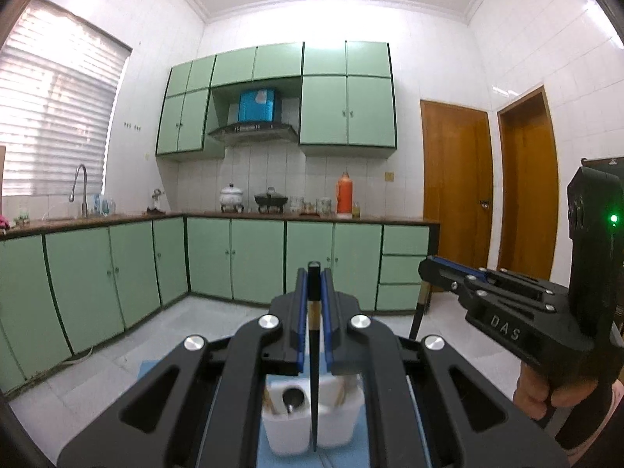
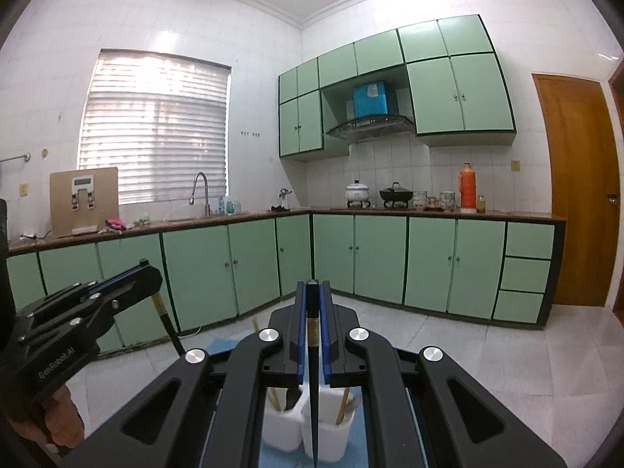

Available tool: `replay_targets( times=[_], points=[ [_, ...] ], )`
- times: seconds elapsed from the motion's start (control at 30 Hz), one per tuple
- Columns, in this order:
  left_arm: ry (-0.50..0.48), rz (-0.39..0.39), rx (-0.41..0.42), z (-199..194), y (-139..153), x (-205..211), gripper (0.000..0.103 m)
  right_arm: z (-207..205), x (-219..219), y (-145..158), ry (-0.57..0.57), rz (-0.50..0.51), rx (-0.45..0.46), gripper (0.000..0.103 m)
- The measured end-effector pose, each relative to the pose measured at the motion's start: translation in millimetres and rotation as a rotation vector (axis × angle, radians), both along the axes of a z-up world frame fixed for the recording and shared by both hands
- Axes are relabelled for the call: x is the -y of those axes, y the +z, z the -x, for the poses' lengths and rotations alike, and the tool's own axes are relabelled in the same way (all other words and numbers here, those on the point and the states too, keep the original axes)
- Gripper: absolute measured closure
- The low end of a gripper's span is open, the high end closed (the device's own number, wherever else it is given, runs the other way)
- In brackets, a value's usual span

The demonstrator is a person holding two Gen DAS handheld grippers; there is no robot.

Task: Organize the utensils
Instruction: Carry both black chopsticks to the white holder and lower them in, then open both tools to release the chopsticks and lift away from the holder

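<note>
Black chopstick (image 1: 314,355) upright in each clamped tongs, left (image 1: 314,273) and right (image 2: 313,284), above white holder (image 1: 290,435)

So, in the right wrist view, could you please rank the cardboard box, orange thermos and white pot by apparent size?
1. cardboard box, clearly largest
2. orange thermos
3. white pot

Thermos and pot cover similar area, so their order is unsure.
</note>
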State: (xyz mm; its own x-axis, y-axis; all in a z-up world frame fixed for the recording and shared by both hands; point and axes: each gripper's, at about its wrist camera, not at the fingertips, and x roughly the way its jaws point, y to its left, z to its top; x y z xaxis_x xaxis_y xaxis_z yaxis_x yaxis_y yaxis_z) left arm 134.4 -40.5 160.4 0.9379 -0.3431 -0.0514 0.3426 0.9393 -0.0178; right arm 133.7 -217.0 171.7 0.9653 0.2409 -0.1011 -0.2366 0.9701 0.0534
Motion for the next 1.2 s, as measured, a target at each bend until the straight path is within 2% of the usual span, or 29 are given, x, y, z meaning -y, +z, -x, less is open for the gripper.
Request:
replay_targets(
  times=[0.17,0.37,0.77,1.2],
  points=[
    [0.031,0.002,0.051,-29.7,10.5,8.6,0.097,-31.9,0.6,10.4,-0.014,-0.001,0.013,0.097],
    [0.060,-0.007,0.040,-70.0,0.3,16.7,0.097,-72.0,1.9,1.7,-0.009,-0.020,-0.014,0.097],
    [0.078,-0.031,-0.068,-126.5,-52.8,14.9,0.097,-123.9,2.5,-47.1,-0.015,-0.036,-0.086,0.097],
    [0.080,-0.030,-0.166,-145.9,-93.0,1.8,0.097,-139.3,-1.6,-90.2,-0.003,-0.034,-0.159,0.097]
  ],
)
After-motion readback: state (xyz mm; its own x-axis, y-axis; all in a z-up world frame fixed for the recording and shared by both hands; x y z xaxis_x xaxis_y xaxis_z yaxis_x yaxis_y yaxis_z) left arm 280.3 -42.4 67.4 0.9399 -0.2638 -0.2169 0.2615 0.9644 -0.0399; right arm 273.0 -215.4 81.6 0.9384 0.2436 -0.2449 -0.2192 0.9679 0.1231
